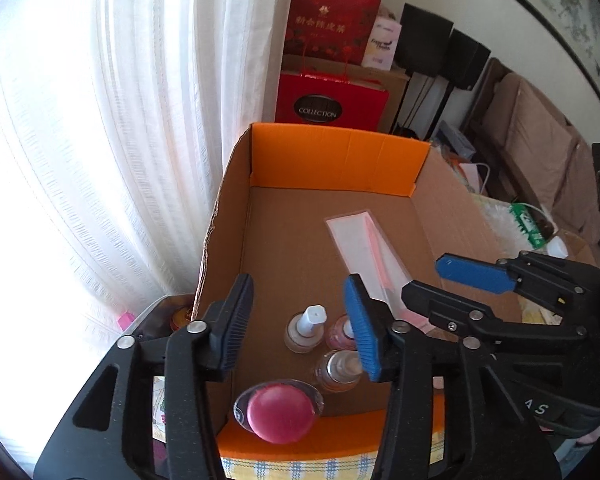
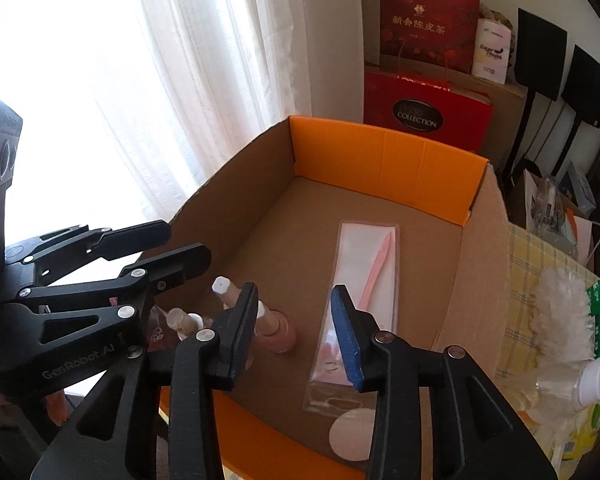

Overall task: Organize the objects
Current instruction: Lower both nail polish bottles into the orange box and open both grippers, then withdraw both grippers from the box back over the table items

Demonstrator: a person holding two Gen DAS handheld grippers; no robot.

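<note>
**Two open claws over the cardboard box**

A big cardboard box (image 1: 332, 216) with orange end walls sits by a white curtain (image 1: 100, 140). Both claws hang just above the near end of the box and point down into it.

The left claw (image 1: 300, 320) is spread apart. Nothing is between its fingers. Under it, on the box floor, stand three small clear bottles close together: one with a white pump top (image 1: 305, 330), one with pink stuff inside (image 1: 340, 334) and one with a clear cap (image 1: 338, 370). A round pink puff in a clear case (image 1: 278, 410) lies right by the near orange wall.

The right claw (image 2: 296, 334) is spread apart too and holds nothing. Its blue finger (image 2: 346, 338) hangs over a long clear packet (image 2: 360, 292) with a pink tool inside. The packet lies flat in the middle of the box. A white round pad (image 2: 352, 434) lies at the near end of the packet.

Outside the box, on the right, a white brush (image 2: 560, 316) and a clear bottle with a white cap (image 2: 580, 384) lie on a yellow checked cloth (image 2: 528, 264). Red gift bags (image 2: 424, 108) stand behind the box.
</note>
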